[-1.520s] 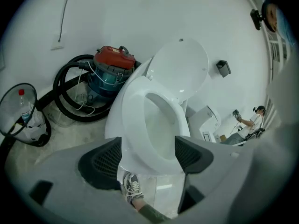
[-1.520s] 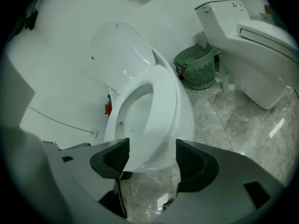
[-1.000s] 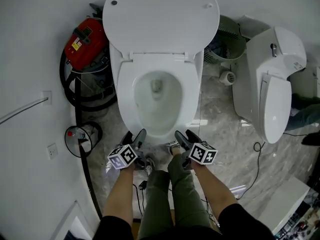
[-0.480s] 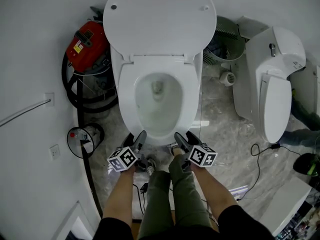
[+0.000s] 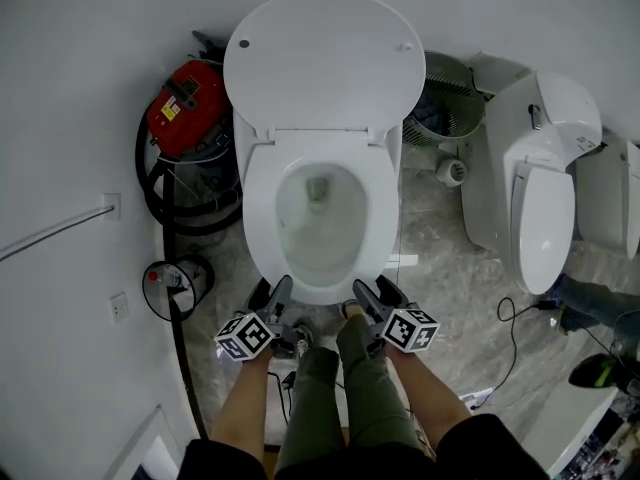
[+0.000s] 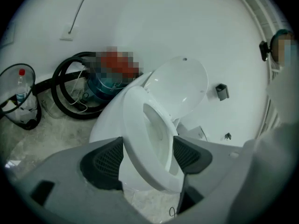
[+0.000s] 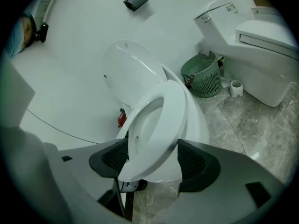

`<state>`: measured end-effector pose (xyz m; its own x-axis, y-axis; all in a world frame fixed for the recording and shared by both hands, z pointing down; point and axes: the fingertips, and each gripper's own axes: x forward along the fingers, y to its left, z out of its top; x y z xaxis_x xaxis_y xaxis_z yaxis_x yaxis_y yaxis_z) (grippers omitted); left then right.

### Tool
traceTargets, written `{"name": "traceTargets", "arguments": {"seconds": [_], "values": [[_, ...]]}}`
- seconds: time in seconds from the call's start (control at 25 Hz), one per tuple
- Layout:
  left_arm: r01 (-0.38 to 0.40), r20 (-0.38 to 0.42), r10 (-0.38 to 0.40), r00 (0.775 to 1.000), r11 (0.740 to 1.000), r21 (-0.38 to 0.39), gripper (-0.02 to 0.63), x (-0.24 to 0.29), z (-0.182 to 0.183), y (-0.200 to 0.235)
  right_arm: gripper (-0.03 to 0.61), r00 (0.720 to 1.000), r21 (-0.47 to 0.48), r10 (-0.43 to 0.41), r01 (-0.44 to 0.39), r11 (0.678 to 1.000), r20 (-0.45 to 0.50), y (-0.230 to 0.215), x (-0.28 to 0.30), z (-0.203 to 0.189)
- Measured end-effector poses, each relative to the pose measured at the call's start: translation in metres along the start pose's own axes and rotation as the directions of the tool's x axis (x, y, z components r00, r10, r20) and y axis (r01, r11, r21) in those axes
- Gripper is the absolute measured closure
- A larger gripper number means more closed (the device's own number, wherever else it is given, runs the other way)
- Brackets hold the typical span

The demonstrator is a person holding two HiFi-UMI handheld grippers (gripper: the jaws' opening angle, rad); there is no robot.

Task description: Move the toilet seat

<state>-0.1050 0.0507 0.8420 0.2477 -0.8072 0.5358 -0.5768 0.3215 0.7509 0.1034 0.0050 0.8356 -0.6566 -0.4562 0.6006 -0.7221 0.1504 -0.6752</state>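
Note:
The white toilet seat (image 5: 258, 213) lies flat on the bowl, with the lid (image 5: 325, 63) raised against the wall. My left gripper (image 5: 272, 290) is at the bowl's front left and my right gripper (image 5: 368, 290) at its front right. In the left gripper view the seat's front rim (image 6: 135, 125) runs between the jaws of the left gripper (image 6: 148, 157), which are closing around it; the pads are close to it on both sides. In the right gripper view the seat (image 7: 175, 111) likewise passes between the wide jaws of the right gripper (image 7: 152, 160).
A red vacuum (image 5: 185, 108) with a black hose (image 5: 150, 183) stands left of the bowl. A green basket (image 5: 450, 93) and a second toilet (image 5: 530, 188) are on the right. A bottle in a wire holder (image 5: 160, 278) sits front left. The person's legs (image 5: 335, 388) stand between my arms.
Both grippers have edged forward, so their tips now overlap the bowl's front rim. The head view has shifted slightly. The seat has not moved.

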Motion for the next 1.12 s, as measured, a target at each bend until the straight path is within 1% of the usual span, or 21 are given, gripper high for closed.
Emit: {"name": "traceTargets", "arguments": {"seconds": [0.2, 0.4, 0.52, 0.88, 1.04, 1.12], "values": [[0.012, 0.019, -0.012, 1.000, 0.999, 0.034, 0.279, -0.014, 0.018, -0.028, 0.262, 1.000, -0.017, 0.019, -0.019, 1.000, 0.018, 0.025, -0.018, 0.021], [-0.004, 0.008, 0.003, 1.000, 0.994, 0.110, 0.278, -0.024, 0.037, -0.056, 0.264, 0.999, -0.023, 0.035, -0.035, 0.999, 0.024, 0.048, -0.031, 0.045], [-0.015, 0.008, 0.014, 1.000, 0.990, 0.141, 0.276, -0.028, 0.050, -0.073, 0.264, 0.999, -0.031, 0.047, -0.046, 0.998, 0.021, 0.061, -0.038, 0.061], [-0.019, 0.053, 0.009, 0.999, 0.980, 0.198, 0.260, -0.033, 0.093, -0.124, 0.265, 0.995, -0.089, 0.101, -0.100, 0.991, 0.008, 0.099, -0.054, 0.110], [-0.021, 0.079, 0.005, 0.997, 0.979, 0.203, 0.249, -0.032, 0.109, -0.141, 0.264, 0.992, -0.093, 0.127, -0.126, 0.988, 0.005, 0.112, -0.058, 0.128], [-0.026, 0.098, 0.007, 0.995, 0.981, 0.193, 0.245, -0.031, 0.117, -0.148, 0.262, 0.989, -0.086, 0.146, -0.146, 0.986, 0.002, 0.117, -0.059, 0.137]]}}
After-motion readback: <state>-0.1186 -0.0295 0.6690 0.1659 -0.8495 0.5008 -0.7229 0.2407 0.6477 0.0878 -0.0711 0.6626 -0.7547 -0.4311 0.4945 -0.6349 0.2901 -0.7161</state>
